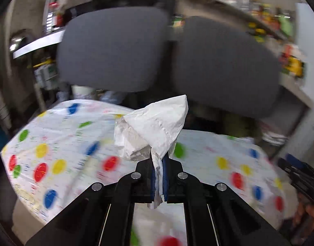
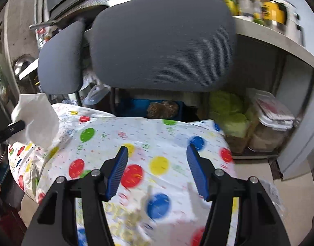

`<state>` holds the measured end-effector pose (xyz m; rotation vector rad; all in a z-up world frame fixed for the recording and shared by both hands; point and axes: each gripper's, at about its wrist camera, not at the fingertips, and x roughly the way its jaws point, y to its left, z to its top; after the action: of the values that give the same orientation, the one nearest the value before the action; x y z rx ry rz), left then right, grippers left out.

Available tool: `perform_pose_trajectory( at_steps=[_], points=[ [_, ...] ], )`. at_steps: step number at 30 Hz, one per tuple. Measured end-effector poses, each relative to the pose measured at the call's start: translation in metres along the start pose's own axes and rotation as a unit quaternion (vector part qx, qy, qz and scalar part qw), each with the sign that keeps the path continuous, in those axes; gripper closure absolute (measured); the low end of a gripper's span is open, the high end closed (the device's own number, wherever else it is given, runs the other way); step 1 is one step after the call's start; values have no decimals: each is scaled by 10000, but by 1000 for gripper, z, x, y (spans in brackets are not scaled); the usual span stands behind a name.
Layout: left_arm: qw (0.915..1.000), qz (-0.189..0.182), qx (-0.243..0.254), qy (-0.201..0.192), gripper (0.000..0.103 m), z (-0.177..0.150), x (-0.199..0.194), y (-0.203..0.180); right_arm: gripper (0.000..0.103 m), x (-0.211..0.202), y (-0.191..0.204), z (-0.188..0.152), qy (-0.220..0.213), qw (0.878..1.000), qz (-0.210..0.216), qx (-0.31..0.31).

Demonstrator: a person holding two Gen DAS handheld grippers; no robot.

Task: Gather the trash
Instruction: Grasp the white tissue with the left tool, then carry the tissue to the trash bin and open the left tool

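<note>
Your left gripper (image 1: 159,164) has its jaws clenched on a crumpled white tissue (image 1: 155,127): a twisted tail of the paper runs down between the blue pads (image 1: 166,176), and the bulk of it fans up and out above the fingertips, raised off the counter (image 1: 64,143), which wears a white cloth printed with red, yellow, green and blue dots. From your right wrist view the same tissue (image 2: 37,119) shows at the far left edge, pinched by the tip of that left gripper (image 2: 13,128) and held over the left end of the counter (image 2: 157,139). Your right gripper (image 2: 157,171) hangs over the dotted cloth with its jaws spread wide and nothing between the ribbed blue pads (image 2: 118,172). Beyond the counter stand two grey chair backs (image 2: 163,43), side by side. Behind and to the right, a shelf (image 2: 279,41) carries bottles, and under it sit a green bundle (image 2: 230,112) and a lidded plastic tub (image 2: 269,123). Both views are smeared by motion blur.
</note>
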<state>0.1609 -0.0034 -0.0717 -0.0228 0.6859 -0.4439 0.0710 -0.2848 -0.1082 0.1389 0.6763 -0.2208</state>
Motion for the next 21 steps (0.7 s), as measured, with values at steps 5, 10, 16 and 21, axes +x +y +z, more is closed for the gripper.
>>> perform_pose_trajectory(
  at_steps=[5, 10, 16, 21],
  points=[
    [9930, -1099, 428, -9, 97, -9, -27, -76, 44, -40, -45, -17, -140, 9987, -392, 295],
    [9747, -1973, 1047, 117, 97, -24, -29, -167, 44, -87, -106, -39, -297, 9918, -1035, 690],
    [9462, -2815, 1500, 539, 97, -54, -10, -265, 44, -139, -185, -73, -370, 9743, -1827, 1266],
    [9331, -2914, 1906, 895, 97, -77, 26, -339, 44, -173, -239, -103, -392, 9578, -2263, 1731]
  ],
)
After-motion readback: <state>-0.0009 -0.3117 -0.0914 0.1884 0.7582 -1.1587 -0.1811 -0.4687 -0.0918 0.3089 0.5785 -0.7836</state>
